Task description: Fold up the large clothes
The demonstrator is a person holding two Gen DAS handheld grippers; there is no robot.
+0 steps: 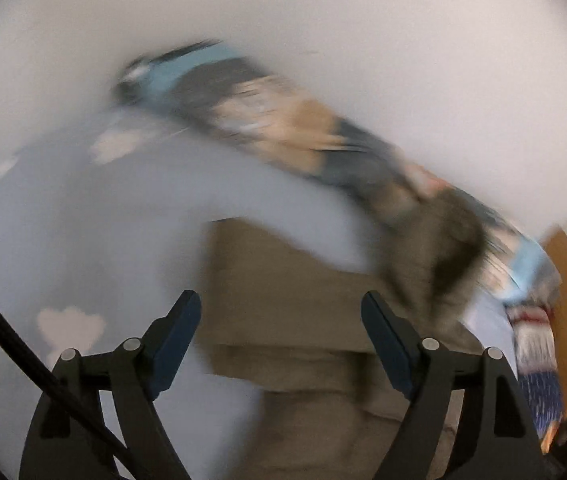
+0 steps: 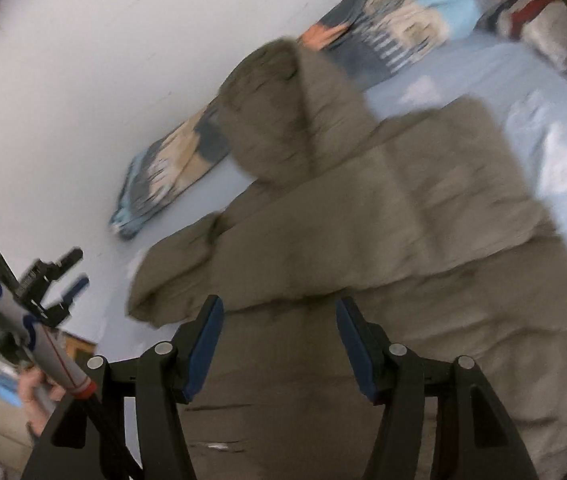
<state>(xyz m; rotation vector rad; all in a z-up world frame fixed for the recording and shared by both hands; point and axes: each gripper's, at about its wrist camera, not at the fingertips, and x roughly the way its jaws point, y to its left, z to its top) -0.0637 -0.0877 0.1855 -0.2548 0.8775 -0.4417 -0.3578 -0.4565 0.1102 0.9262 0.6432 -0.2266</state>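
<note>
both views are blurred. the olive padded coat (image 2: 383, 216) lies spread on the pale blue bed sheet (image 2: 483, 76), its hood (image 2: 271, 112) near the patterned blanket (image 2: 171, 168) along the wall. the right gripper (image 2: 279, 344) and left gripper (image 1: 281, 340) hover over it, released and holding nothing.

So it's a bed with a light blue sheet (image 2: 463, 76) that has white cloud shapes printed on it. Spread out flat on it is a big olive-brown padded jacket (image 2: 383, 220), one sleeve lying off to the side, furry hood up near the wall. A patterned blanket (image 2: 171, 168) in blue, tan and grey runs along the far edge against the white wall, partly under the hood.
</note>
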